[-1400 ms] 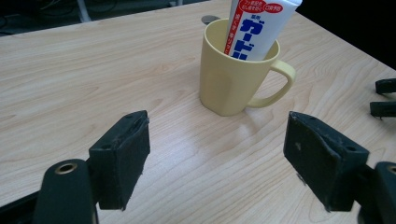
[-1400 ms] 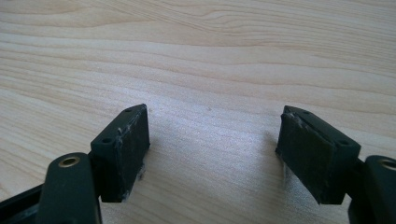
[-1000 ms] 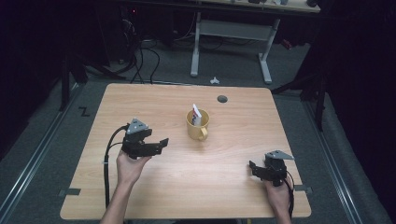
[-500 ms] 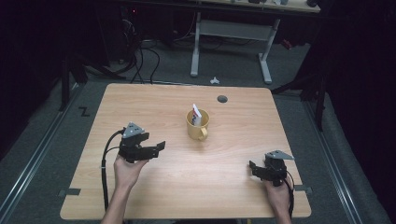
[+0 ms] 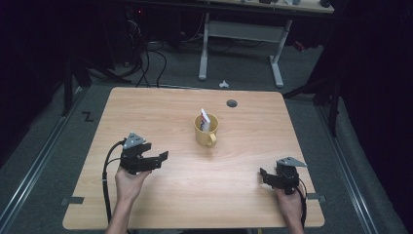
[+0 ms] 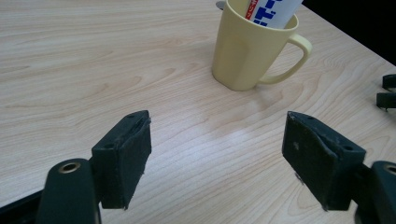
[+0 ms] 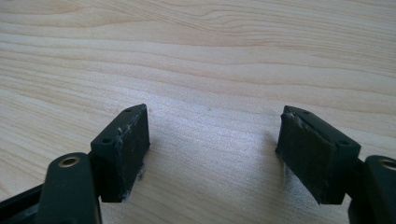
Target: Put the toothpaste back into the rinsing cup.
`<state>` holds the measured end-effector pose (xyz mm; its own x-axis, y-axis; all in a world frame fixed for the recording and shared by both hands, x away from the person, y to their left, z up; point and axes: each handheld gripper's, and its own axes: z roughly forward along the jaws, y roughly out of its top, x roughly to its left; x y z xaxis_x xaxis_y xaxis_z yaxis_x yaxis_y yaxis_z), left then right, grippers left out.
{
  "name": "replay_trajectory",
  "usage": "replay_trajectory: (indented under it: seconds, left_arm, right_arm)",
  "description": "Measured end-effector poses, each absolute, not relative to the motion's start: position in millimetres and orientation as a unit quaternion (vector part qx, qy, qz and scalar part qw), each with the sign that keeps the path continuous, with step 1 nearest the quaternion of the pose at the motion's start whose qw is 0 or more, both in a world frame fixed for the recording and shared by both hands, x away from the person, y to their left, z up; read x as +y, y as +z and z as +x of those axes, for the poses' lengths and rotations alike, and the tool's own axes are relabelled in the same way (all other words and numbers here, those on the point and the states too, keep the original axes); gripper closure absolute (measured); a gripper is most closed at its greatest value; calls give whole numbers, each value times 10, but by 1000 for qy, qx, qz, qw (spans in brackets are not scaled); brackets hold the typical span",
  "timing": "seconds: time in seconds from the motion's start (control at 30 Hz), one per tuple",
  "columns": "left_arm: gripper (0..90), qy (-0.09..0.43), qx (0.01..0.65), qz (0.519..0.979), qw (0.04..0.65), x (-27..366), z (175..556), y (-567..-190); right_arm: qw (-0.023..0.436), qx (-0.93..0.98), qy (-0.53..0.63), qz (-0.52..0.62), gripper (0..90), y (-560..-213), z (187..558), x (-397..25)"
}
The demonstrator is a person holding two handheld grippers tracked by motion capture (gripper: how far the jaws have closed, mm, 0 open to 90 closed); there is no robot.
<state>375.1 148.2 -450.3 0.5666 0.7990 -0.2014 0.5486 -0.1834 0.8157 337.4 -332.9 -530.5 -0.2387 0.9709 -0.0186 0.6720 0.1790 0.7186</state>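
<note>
A yellow mug (image 5: pixel 206 130) stands upright near the middle of the wooden table (image 5: pixel 146 107), its handle turned toward the front. A white tube with blue and red print (image 5: pixel 205 120) leans inside it. My left gripper (image 5: pixel 161 159) is held open at the front left, well short of the mug, with nothing between its jaws. In the left gripper view the mug (image 6: pixel 247 49) stands ahead and to the right, with the tube (image 6: pixel 271 11) sticking out of it. My right gripper (image 5: pixel 263 174) is open at the front right, low over bare wood (image 7: pixel 210 60).
A dark round cable hole (image 5: pixel 232 103) sits in the table near its far edge. Behind the table stand a white desk frame (image 5: pixel 241 34) and loose cables (image 5: pixel 146 53) on the floor. The other gripper's jaw tips (image 6: pixel 387 91) show at the right edge of the left gripper view.
My left gripper has drawn back toward the table's front edge, away from the mug. The right gripper and the mug have stayed put.
</note>
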Motion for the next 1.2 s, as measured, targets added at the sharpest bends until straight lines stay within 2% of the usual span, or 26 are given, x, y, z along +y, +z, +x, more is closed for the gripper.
replay_trajectory:
  seconds: [0.53, 1.2]
  left_arm:
    - [245, 145, 454, 759, 443, 1545, 3689, -4623]
    - [246, 130, 474, 751, 441, 1643, 3654, -4798]
  right_arm:
    - [248, 727, 302, 565, 252, -5305, 3373, -3329]
    - [248, 727, 302, 565, 252, -5305, 3373, -3329]
